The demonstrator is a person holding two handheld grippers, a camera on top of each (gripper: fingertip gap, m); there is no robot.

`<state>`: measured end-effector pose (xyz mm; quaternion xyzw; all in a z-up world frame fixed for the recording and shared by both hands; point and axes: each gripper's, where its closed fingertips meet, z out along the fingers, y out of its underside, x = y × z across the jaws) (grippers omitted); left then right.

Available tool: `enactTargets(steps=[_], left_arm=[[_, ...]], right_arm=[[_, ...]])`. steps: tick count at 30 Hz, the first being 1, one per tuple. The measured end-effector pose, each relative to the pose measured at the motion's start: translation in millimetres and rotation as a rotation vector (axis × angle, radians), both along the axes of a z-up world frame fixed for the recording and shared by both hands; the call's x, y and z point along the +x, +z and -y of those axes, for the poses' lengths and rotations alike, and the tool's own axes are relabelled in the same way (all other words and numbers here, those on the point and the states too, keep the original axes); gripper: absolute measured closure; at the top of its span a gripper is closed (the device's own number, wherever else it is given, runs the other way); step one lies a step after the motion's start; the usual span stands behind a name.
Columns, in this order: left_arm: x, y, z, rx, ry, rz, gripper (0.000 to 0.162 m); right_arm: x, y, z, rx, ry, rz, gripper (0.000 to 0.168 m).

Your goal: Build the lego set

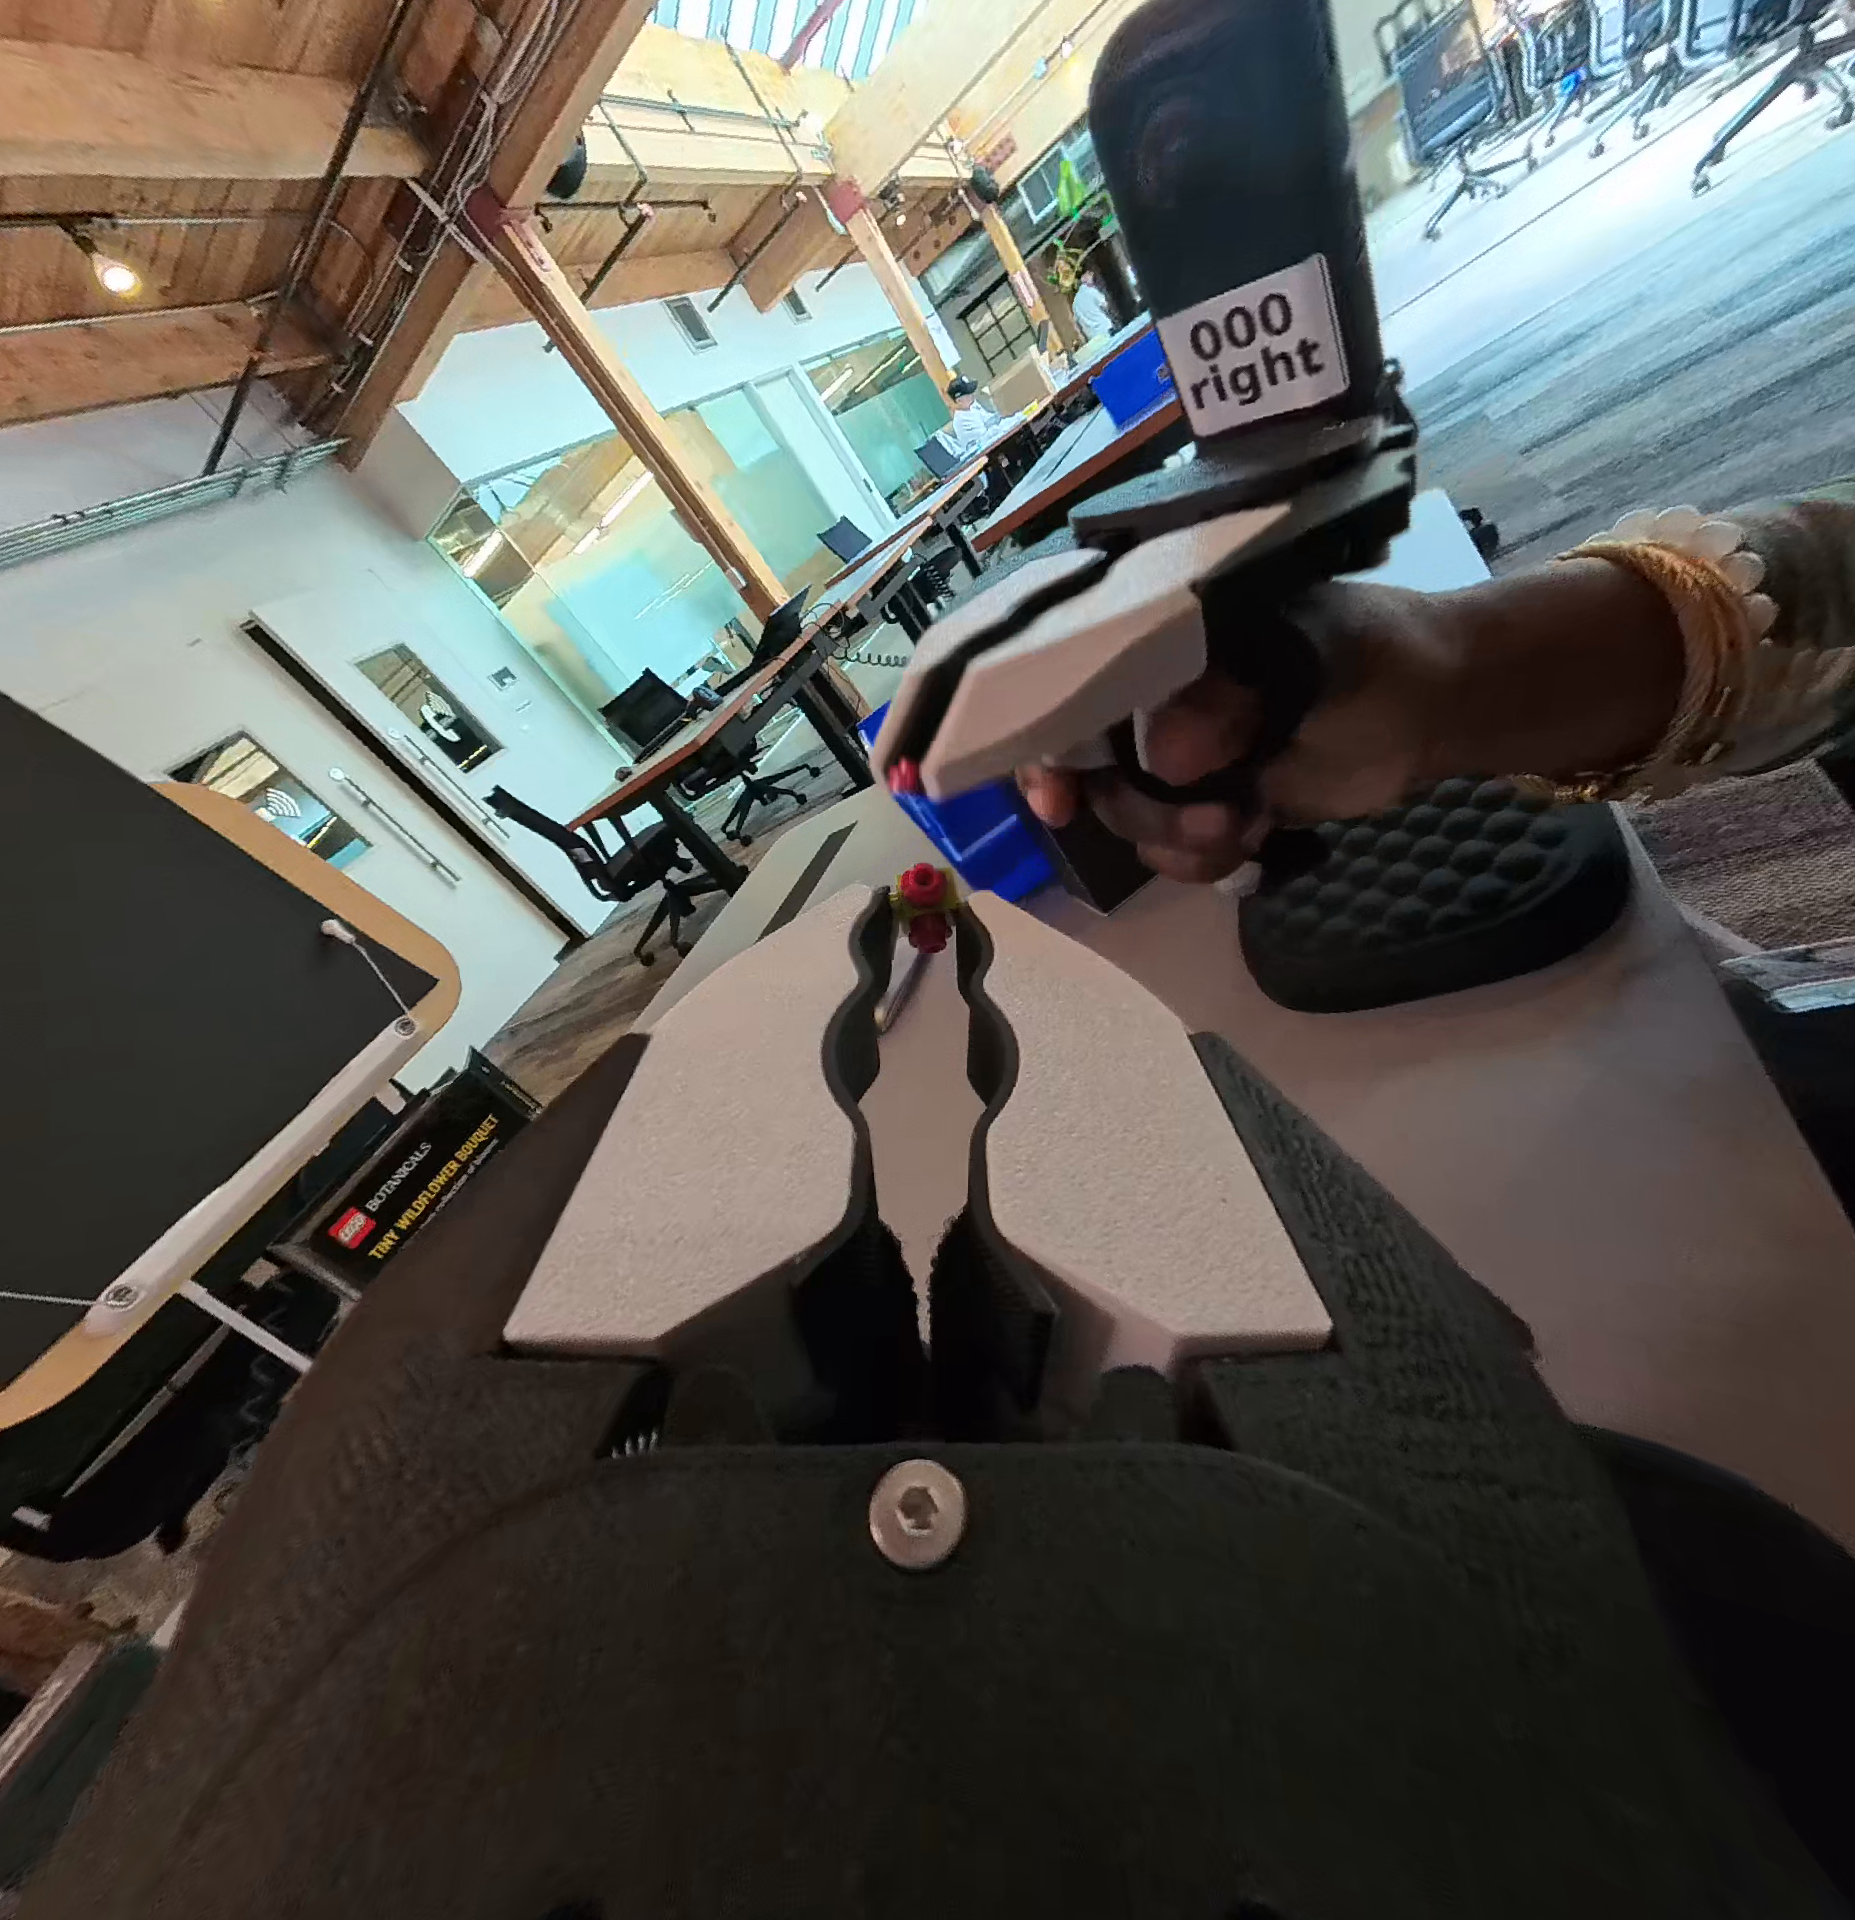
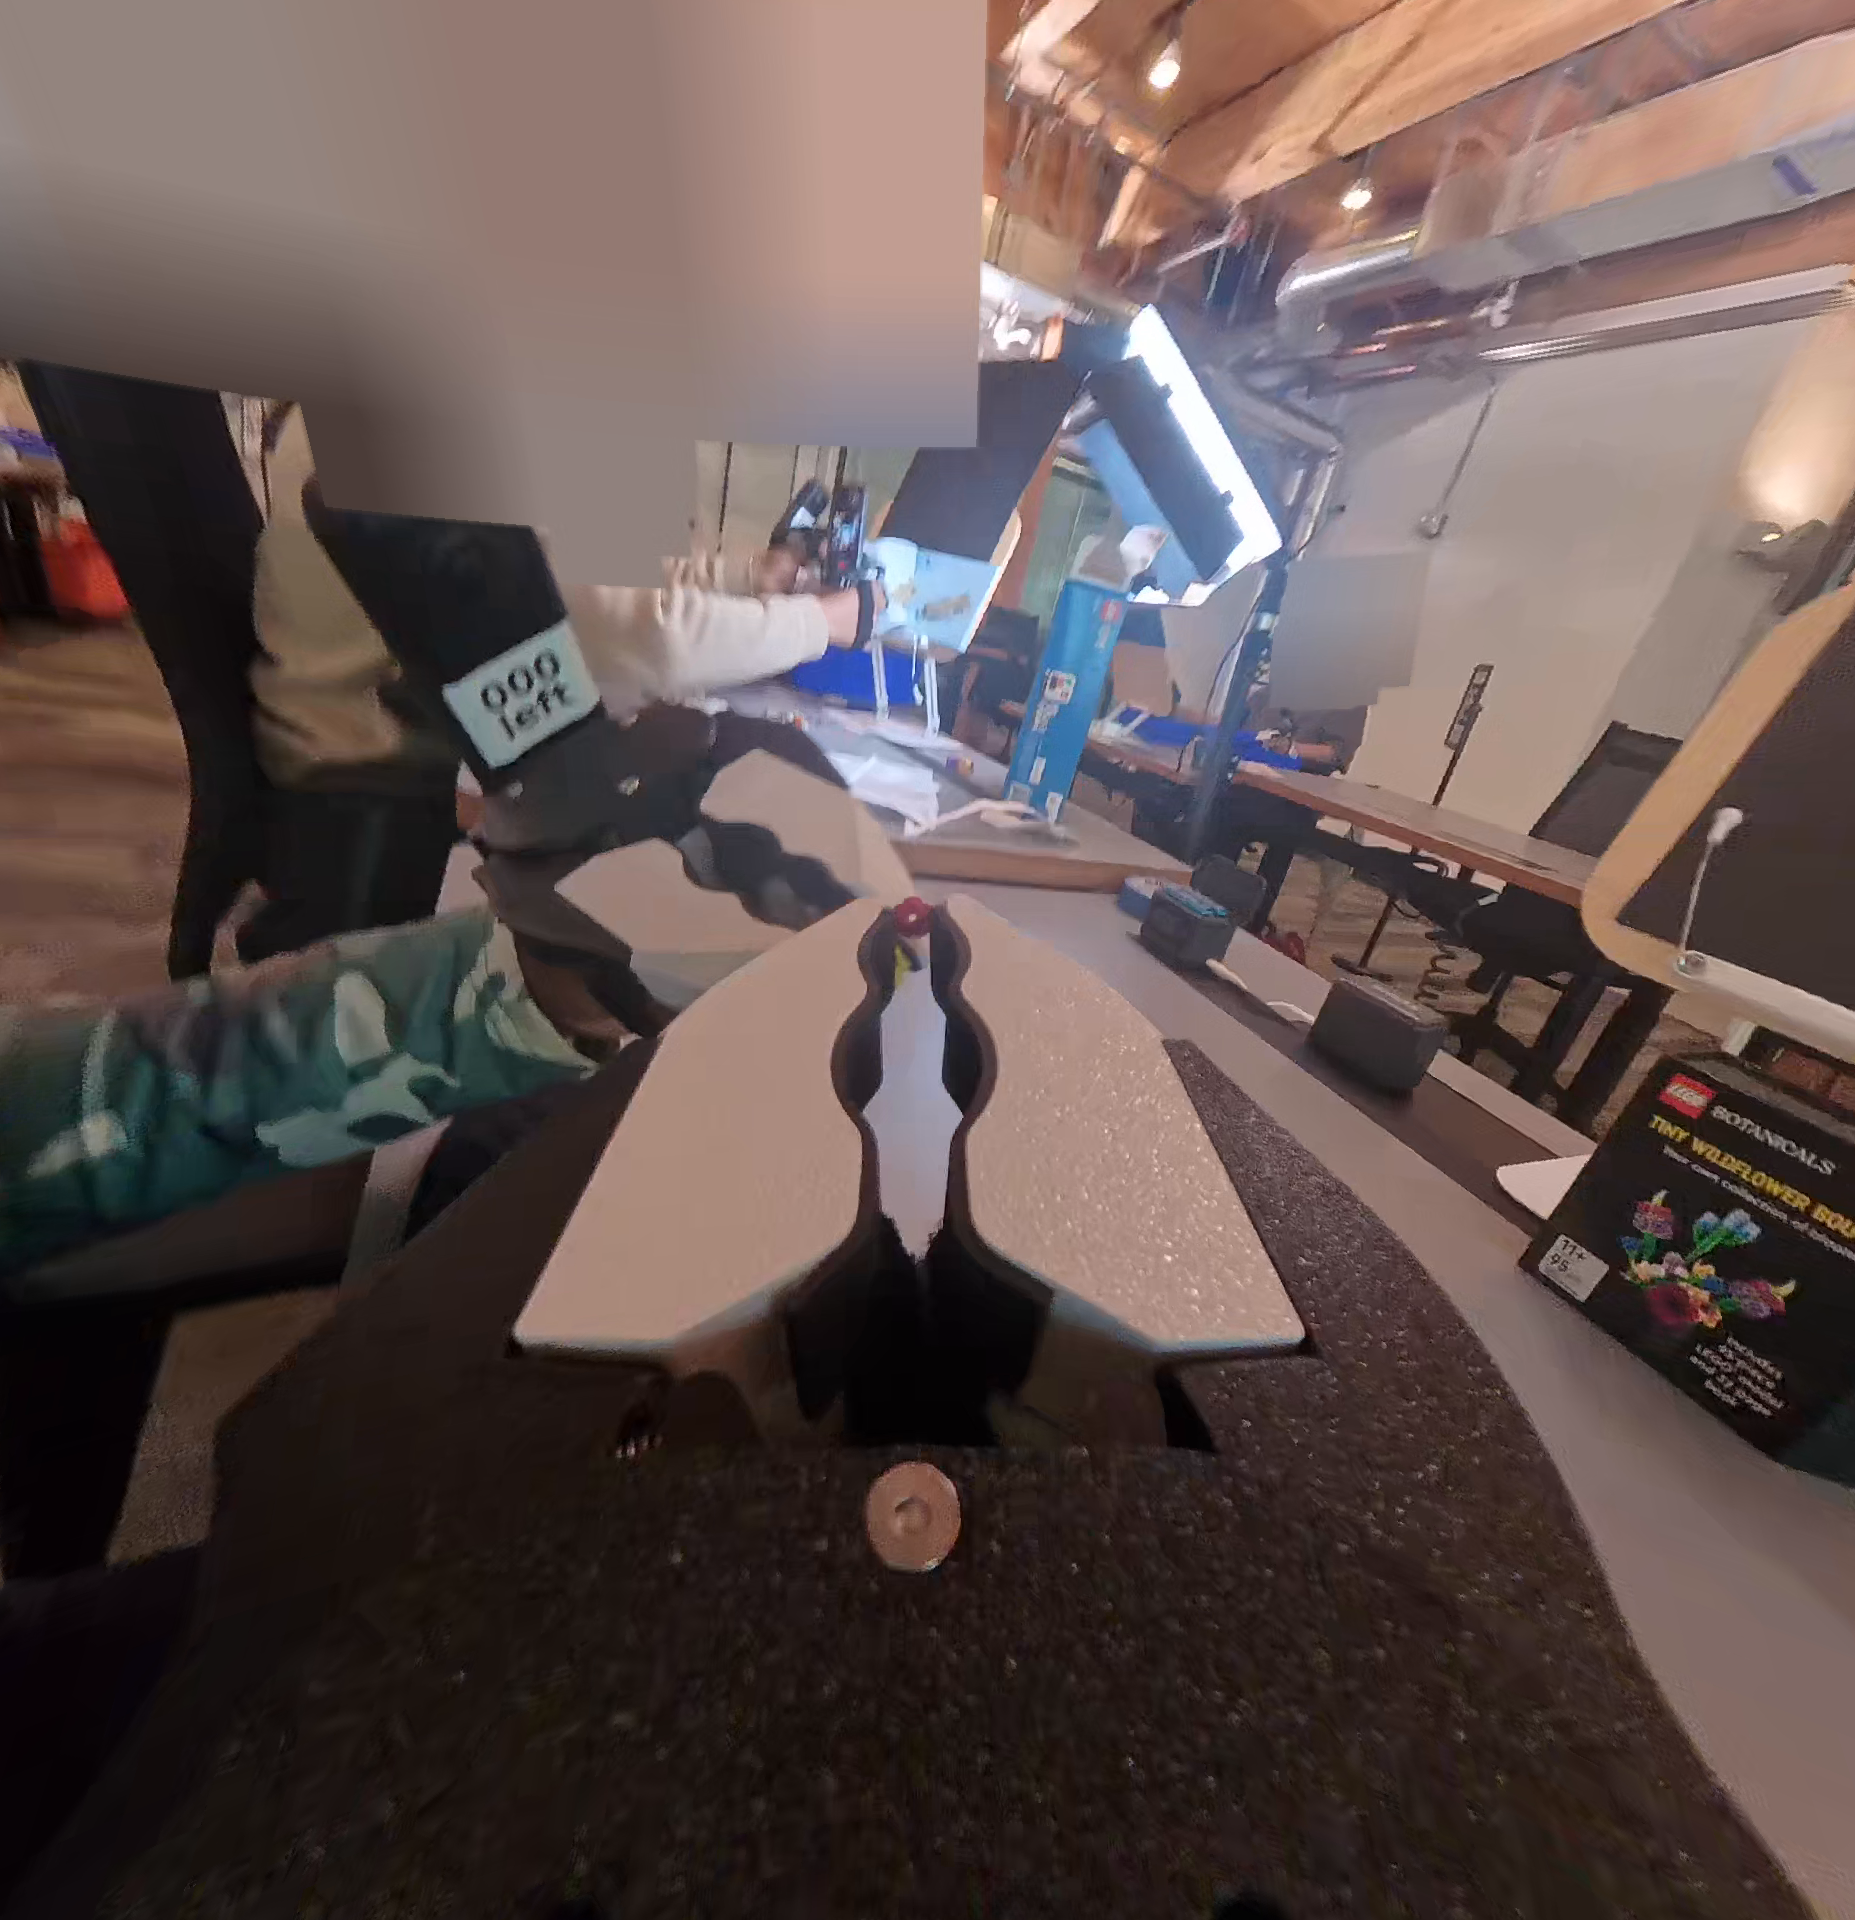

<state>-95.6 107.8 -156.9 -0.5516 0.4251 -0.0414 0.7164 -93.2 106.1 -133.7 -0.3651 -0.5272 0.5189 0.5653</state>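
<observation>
In the left wrist view my left gripper [image 1: 923, 920] is shut on a small lego assembly [image 1: 923, 896] of red and yellow-green pieces, held above the grey table [image 1: 1422, 1164]. My right gripper [image 1: 899, 771] comes in from the upper right, a hand on its grip, shut on a tiny red piece [image 1: 905, 776] a little above the assembly. In the right wrist view my right gripper [image 2: 910, 920] pinches the red piece [image 2: 910, 914]. A bit of yellow-green [image 2: 905, 961] shows just behind it. The left gripper [image 2: 845, 902] reaches in from the left, its tips close to mine.
A blue bin [image 1: 980, 836] and a black dimpled pad [image 1: 1422, 894] sit on the table behind the grippers. The black lego box [image 2: 1733, 1247] stands at the table's right edge, by a wood-rimmed black board [image 2: 1785, 831]. Small grey boxes [image 2: 1380, 1034] lie farther back. The tips of both grippers are at nearly the same place.
</observation>
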Motion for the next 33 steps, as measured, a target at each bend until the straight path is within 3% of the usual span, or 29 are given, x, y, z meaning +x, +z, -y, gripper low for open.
enactTargets(steps=[3,9,11,15,25,33], left_arm=[[-3.5,-2.2,-2.9,-0.016,0.023,0.0,0.15],[-0.6,-10.4,-9.4,-0.047,0.041,-0.019,0.15],[2.2,-12.8,-10.9,-0.056,0.035,-0.019,0.15],[3.2,-15.9,-13.3,-0.062,0.046,-0.031,0.15],[-1.6,-15.2,-14.0,-0.061,0.05,0.001,0.15],[-1.4,-16.6,-14.3,-0.061,0.052,-0.006,0.15]], right_arm=[[24.4,11.2,-35.2,-0.024,-0.174,-0.009,0.161],[160.2,-8.2,-167.2,0.041,-1.032,0.327,0.161],[198.7,-25.2,-189.9,-0.019,-1.183,0.472,0.161],[214.7,-42.9,-198.7,-0.158,-1.177,0.546,0.157],[213.9,-45.8,-191.9,-0.152,-1.123,0.578,0.141],[218.0,-66.6,-191.7,-0.148,-1.12,0.732,0.135]])
